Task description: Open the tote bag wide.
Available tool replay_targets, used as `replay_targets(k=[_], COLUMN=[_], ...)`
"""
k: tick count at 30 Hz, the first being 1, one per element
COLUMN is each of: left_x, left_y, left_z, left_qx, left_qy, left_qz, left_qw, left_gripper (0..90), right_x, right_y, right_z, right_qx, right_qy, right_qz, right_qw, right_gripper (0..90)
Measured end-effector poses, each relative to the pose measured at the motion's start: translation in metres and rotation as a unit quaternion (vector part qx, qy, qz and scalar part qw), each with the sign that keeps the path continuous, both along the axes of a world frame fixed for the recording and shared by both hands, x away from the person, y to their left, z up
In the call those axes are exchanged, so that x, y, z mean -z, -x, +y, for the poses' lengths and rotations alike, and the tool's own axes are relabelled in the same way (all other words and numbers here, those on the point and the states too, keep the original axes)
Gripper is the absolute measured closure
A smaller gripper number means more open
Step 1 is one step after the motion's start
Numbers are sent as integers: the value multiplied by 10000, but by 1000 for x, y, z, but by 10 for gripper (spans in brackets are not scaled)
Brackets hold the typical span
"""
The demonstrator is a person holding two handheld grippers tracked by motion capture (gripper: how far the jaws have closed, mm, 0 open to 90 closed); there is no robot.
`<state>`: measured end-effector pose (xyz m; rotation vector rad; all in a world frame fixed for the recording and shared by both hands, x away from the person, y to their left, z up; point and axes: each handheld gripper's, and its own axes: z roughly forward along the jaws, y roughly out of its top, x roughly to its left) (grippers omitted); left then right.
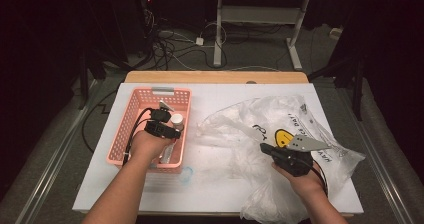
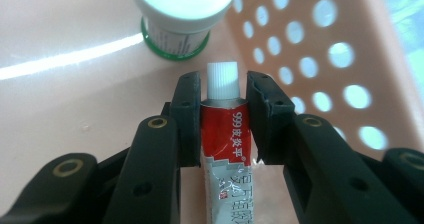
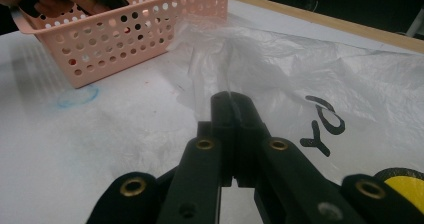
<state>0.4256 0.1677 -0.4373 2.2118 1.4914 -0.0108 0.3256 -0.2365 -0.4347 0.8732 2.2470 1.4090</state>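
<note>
1. The left hand-held gripper [image 2: 222,111] is inside the pink basket [image 1: 131,115], its jaws clamped on the neck of a red and white tube [image 2: 225,149], just below the ribbed white cap.
2. Just beyond the tube's cap stands a small jar [image 2: 180,14] with a white lid and green rim, on the basket floor near the perforated wall.
3. The right hand-held gripper [image 3: 234,109] is closed, pinching the thin film of a clear plastic bag [image 1: 280,119] printed with black letters and a yellow face.
4. The bag lies crumpled over the white table [image 1: 100,184], its bunched edge just beside the basket.
5. A faint blue ring [image 1: 186,174] marks the table near the basket's front corner.
</note>
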Motion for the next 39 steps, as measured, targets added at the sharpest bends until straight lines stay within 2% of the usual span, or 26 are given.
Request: replay_targets(k=[1, 6, 10, 11, 19, 20, 21, 24, 26, 27, 28, 29, 30, 31, 32, 33, 34, 39], left_x=[-2, -7, -11, -11, -17, -19, -19, -21, -24, -24, -25, -25, -27, -27, -28, -29, -29, -31], left_y=[3, 7, 12, 12, 20, 22, 22, 26, 31, 31, 34, 34, 37, 37, 40, 42, 42, 49], left_z=[-1, -2, 0, 0, 7, 8, 8, 8, 8, 8, 9, 9, 10, 10, 10, 11, 11, 11], left_qx=[34, 83, 28, 28, 24, 24, 24, 76, 76, 76, 67, 67, 74, 74, 69, 76, 76, 134], left_qy=[25, 51, 144, 144, 333, 366, 366, 372, 384, 384, 384, 384, 378, 378, 409, 410, 410, 435], left_qz=[-89, -281, -516, -516, -906, -1026, -1026, -1205, -1397, -1397, -1520, -1520, -1656, -1656, -1790, -1845, -1845, -2076], left_qw=[10000, 9996, 9986, 9986, 9953, 9940, 9940, 9920, 9894, 9894, 9876, 9876, 9854, 9854, 9830, 9819, 9819, 9772], left_gripper=[667, 667, 668, 668, 668, 669, 669, 669, 669, 669, 669, 669, 669, 669, 669, 669, 669, 670], right_x=[0, -1, -2, -2, -3, -4, -4, -5, -6, -6, -7, -7, -7, -8, -8, -9, -9, -8], right_y=[0, 1, 1, 1, 2, 2, 2, 3, 4, 4, 4, 4, 4, 4, 4, 4, 4, 4], right_z=[0, 0, 0, 0, -2, -3, -4, -4, -4, -4, -4, -4, -3, -3, -3, -3, -3, -3], right_qx=[6, 11, 7, 10, 40, 55, 66, 89, 89, 89, 89, 90, 90, 99, 111, 105, 105, 126], right_qy=[-5, -23, -17, -12, -51, -68, -76, -100, -117, -117, -116, -124, -125, -135, -164, -167, -167, -141], right_qz=[7, -13, -58, -60, -89, -117, -127, -153, -214, -214, -233, -235, -252, -267, -273, -287, -287, -334], right_qw=[10000, 10000, 10000, 10000, 9999, 9999, 9999, 9998, 9997, 9997, 9996, 9996, 9996, 9995, 9994, 9994, 9994, 9993], right_gripper=[900, 900, 900, 900, 900, 900, 900, 900, 900, 900, 900, 900, 900, 900, 900, 900, 900, 900])
